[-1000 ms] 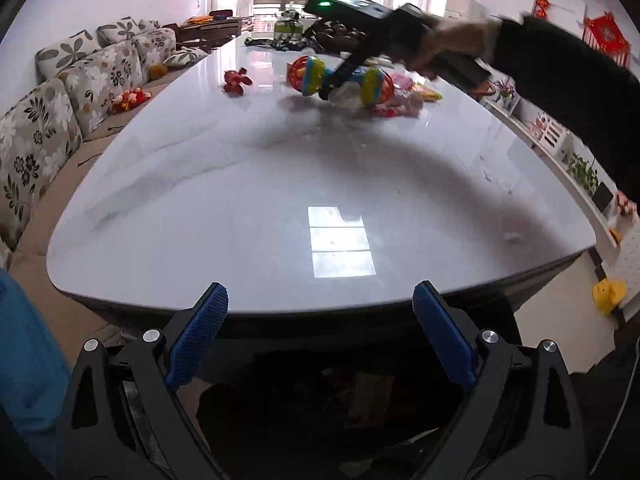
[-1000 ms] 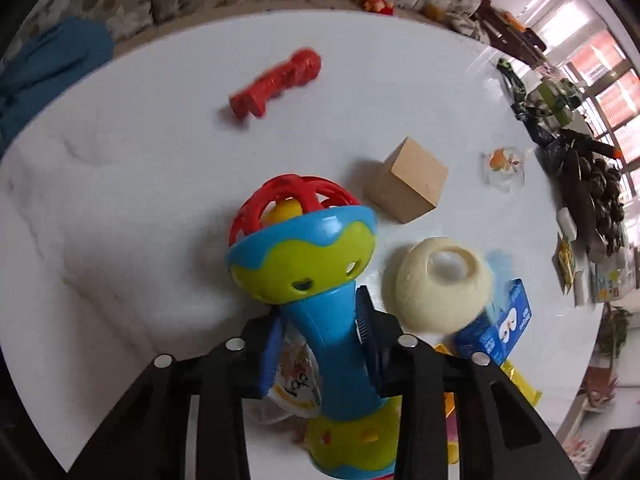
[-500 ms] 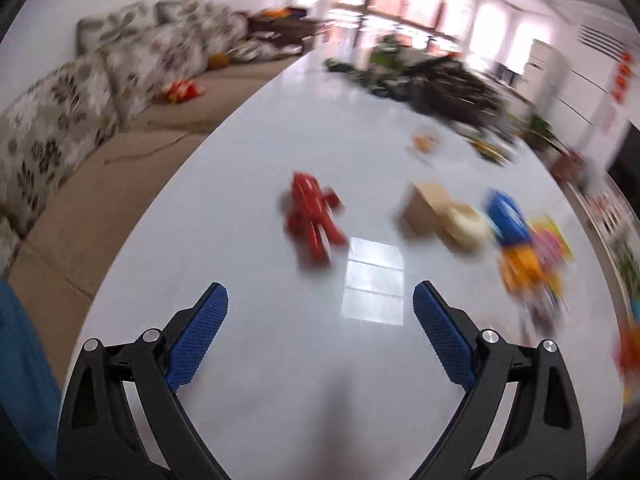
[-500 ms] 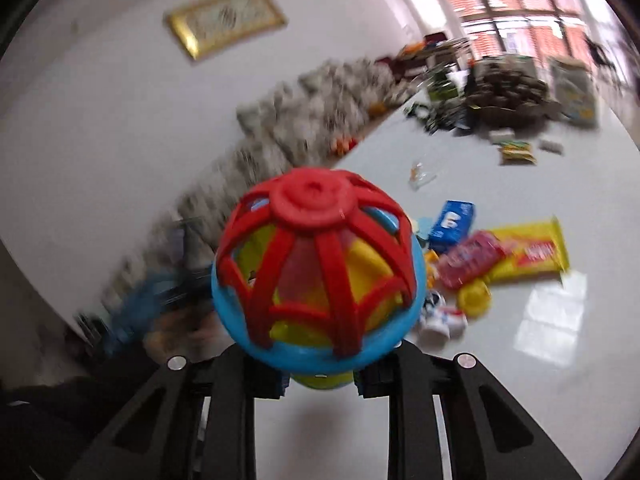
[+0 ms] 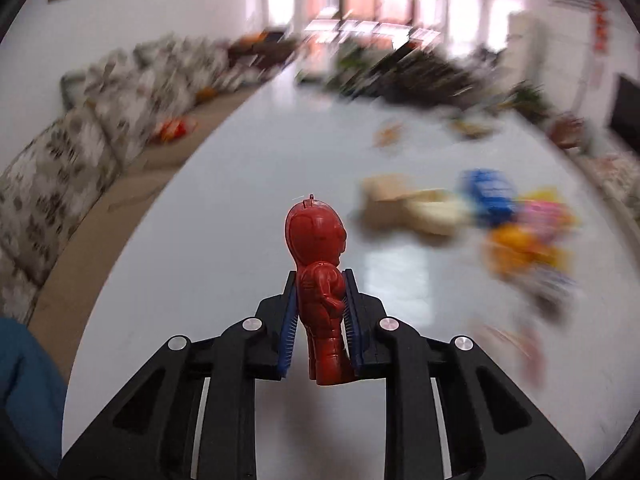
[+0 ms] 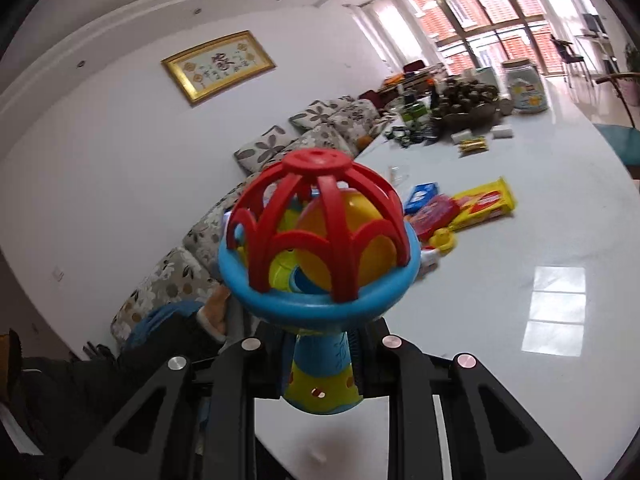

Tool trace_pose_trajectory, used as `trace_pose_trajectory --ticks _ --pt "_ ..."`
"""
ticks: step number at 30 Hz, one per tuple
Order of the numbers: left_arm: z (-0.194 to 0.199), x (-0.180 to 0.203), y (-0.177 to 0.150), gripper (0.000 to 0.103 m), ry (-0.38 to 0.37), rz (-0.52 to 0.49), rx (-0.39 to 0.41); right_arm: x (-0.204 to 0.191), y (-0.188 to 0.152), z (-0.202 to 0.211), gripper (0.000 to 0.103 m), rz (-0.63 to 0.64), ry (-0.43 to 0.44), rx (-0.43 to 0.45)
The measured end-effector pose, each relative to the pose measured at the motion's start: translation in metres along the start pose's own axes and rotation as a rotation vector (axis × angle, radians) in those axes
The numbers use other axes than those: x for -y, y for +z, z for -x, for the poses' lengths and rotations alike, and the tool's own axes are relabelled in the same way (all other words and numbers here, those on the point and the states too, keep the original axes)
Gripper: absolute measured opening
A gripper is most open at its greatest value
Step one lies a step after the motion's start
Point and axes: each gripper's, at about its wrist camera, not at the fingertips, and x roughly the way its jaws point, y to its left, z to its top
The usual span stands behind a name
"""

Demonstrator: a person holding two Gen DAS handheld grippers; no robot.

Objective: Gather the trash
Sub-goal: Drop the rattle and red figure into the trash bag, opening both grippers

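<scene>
A red toy figure (image 5: pixel 316 240) stands upright between the blue pads of my left gripper (image 5: pixel 320 280), which is shut on its body and holds it above the white table (image 5: pixel 224 208). My right gripper (image 6: pixel 320 334) is shut on the blue stem of a rattle toy (image 6: pixel 320 240) with a red cage, blue rim and yellow ball. The rattle's head hides the right fingertips. A blurred pile of litter lies ahead on the right: a cardboard box (image 5: pixel 384 196), a blue packet (image 5: pixel 488 196) and yellow and pink wrappers (image 5: pixel 532 236).
A floral sofa (image 5: pixel 100 132) runs along the table's left side. The table's far end holds dark clutter and a jar (image 6: pixel 524 86). A yellow packet (image 6: pixel 484 202) and a blue box (image 6: pixel 422 194) lie mid-table. A person's dark sleeve (image 6: pixel 120 368) shows at lower left.
My left gripper advanced over the table and closed on the red figure. My right gripper lifted the rattle off the table and rolled, so it now looks across the room.
</scene>
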Motion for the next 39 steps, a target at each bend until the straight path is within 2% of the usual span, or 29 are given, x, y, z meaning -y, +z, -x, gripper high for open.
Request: trace_pose_trajectory --ticks 4,6,8,10,13,16,18,20,24,25,26,27,28,29,31,33,36,39 --pt "0.112 0.026 -0.046 0.02 -0.107 -0.07 0.118 -0.039 -0.025 0.004 0.023 0.038 0.029 0.008" --pt "0.162 0.045 -0.076 0.021 -0.133 -0.146 0.176 -0.064 -0.039 0.009 0.023 0.073 0.042 0.009" --pt "0.196 0.059 -0.11 0.021 -0.162 -0.203 0.187 -0.084 -0.055 0.013 0.023 0.1 0.042 0.001" --pt "0.21 0.066 -0.141 0.021 -0.18 -0.219 0.155 -0.102 -0.078 0.017 0.023 0.116 0.038 -0.026" --pt "0.213 0.071 -0.192 0.021 -0.195 -0.212 0.059 -0.116 -0.12 0.018 0.023 0.109 0.016 -0.087" --pt "0.201 0.058 -0.239 0.021 -0.219 -0.175 -0.065 -0.114 -0.158 0.015 0.023 0.07 -0.007 -0.155" --pt "0.182 0.049 -0.27 0.021 -0.216 -0.176 -0.165 -0.107 -0.181 0.007 0.023 0.043 -0.032 -0.199" --pt "0.163 0.047 -0.29 0.021 -0.208 -0.193 -0.228 -0.097 -0.204 -0.008 0.023 0.04 -0.084 -0.253" --pt "0.107 0.044 -0.319 0.021 -0.216 -0.205 -0.363 -0.067 -0.243 -0.047 0.025 0.021 -0.134 -0.368" --pt "0.085 0.047 -0.329 0.027 -0.209 -0.239 -0.411 -0.058 -0.253 -0.06 0.027 0.021 -0.159 -0.406" --pt "0.07 0.048 -0.336 0.055 -0.194 -0.265 -0.443 -0.05 -0.262 -0.072 0.042 0.024 -0.185 -0.432" --pt "0.049 0.05 -0.348 0.075 -0.162 -0.297 -0.488 -0.037 -0.274 -0.089 0.061 0.022 -0.206 -0.49" --pt "0.039 0.05 -0.362 0.09 -0.156 -0.315 -0.522 -0.029 -0.284 -0.1 0.063 0.032 -0.241 -0.529" --pt "0.026 0.049 -0.377 0.09 -0.131 -0.337 -0.552 -0.021 -0.296 -0.111 0.061 0.058 -0.283 -0.576" --pt "0.014 0.047 -0.395 0.09 -0.11 -0.384 -0.619 -0.019 -0.302 -0.113 0.061 0.059 -0.283 -0.604" --pt "0.03 0.042 -0.399 0.09 -0.125 -0.402 -0.597 -0.024 -0.299 -0.102 0.065 0.045 -0.265 -0.588" --pt "0.059 0.038 -0.392 0.09 -0.142 -0.439 -0.53 -0.038 -0.286 -0.082 0.068 0.07 -0.286 -0.541" --pt "0.084 0.038 -0.371 0.09 -0.169 -0.449 -0.46 -0.06 -0.262 -0.063 0.068 0.113 -0.298 -0.48"
